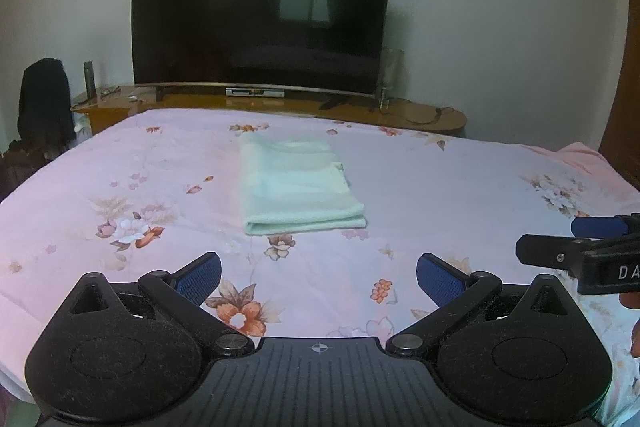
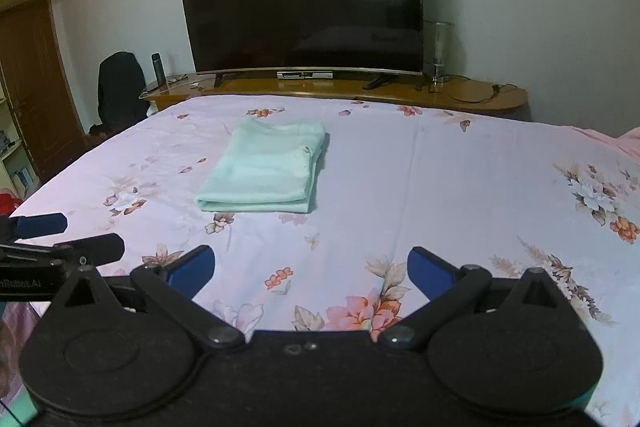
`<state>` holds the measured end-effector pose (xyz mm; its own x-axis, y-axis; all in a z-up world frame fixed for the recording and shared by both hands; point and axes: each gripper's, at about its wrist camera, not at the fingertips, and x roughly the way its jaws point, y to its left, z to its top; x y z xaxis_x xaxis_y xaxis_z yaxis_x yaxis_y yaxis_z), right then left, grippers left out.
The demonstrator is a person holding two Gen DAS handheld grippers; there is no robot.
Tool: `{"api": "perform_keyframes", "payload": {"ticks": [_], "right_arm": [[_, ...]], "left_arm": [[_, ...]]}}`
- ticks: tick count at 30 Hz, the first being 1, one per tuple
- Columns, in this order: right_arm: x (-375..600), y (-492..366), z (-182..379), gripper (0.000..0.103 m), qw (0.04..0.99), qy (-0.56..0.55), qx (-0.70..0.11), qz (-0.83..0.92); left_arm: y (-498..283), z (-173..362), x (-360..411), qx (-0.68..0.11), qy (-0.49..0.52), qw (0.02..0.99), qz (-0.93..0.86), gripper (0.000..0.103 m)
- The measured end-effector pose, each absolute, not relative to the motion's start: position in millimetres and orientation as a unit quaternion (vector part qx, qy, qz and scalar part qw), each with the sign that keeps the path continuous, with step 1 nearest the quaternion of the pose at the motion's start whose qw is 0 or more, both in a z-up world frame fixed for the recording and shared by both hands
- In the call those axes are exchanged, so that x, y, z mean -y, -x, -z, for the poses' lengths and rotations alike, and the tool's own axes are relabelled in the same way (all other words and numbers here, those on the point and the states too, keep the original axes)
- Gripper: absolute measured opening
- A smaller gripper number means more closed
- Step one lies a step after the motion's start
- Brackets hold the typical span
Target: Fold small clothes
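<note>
- grippers sit side by side at the near edge of the bed, both held low and aimed across it toward the far wall.
- left gripper (image 1: 319, 281) has its blue-padded fingers (image 1: 200, 277) spread wide apart with nothing between them; only flowered sheet shows in the gap.
- right gripper (image 2: 311, 269) is likewise spread wide and holds nothing; its blue pads (image 2: 430, 273) hover above the sheet.
- in the left wrist view the right gripper's fingers reach in from the right edge; in the right wrist view the left gripper's fingers enter from the left edge, so the two tools are just beside each other.
- neither tool touches the cloth; both are well apart from it on its near side.
- folded mint-green cloth (image 1: 298, 183) lies flat on the pink floral bedsheet (image 1: 460, 187), about mid-bed, ahead of the left gripper and ahead and left of the right gripper.
- the cloth's long axis runs near to far; its rounded folded edge is the near short end, facing the grippers, and layered edges show along its right side.
- beyond the bed stands a wooden tv stand (image 2: 480, 95) carrying a large dark television (image 2: 304, 3), with a dark bottle (image 2: 158, 68) at its left end.
- a black chair (image 2: 120, 91) stands left of the stand, and a brown door (image 2: 32, 99) is at far left.
</note>
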<state>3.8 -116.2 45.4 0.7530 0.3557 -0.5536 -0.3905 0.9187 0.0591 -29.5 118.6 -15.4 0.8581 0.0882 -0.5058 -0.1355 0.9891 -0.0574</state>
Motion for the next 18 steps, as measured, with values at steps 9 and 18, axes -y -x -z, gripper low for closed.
{"api": "perform_keyframes", "payload": {"ticks": [9, 18], "right_arm": [[116.9, -1.6, -50.5, 0.103, 0.942, 0.02, -0.275, -0.189], [118.7, -2.1, -51.8, 0.103, 0.942, 0.014, -0.278, -0.187]], "left_arm": [[26.7, 6.2, -115.9, -0.247, 0.041, 0.966, -0.06, 0.103], [22.5, 1.9, -115.2, -0.243, 0.038, 0.968, -0.055, 0.103]]}}
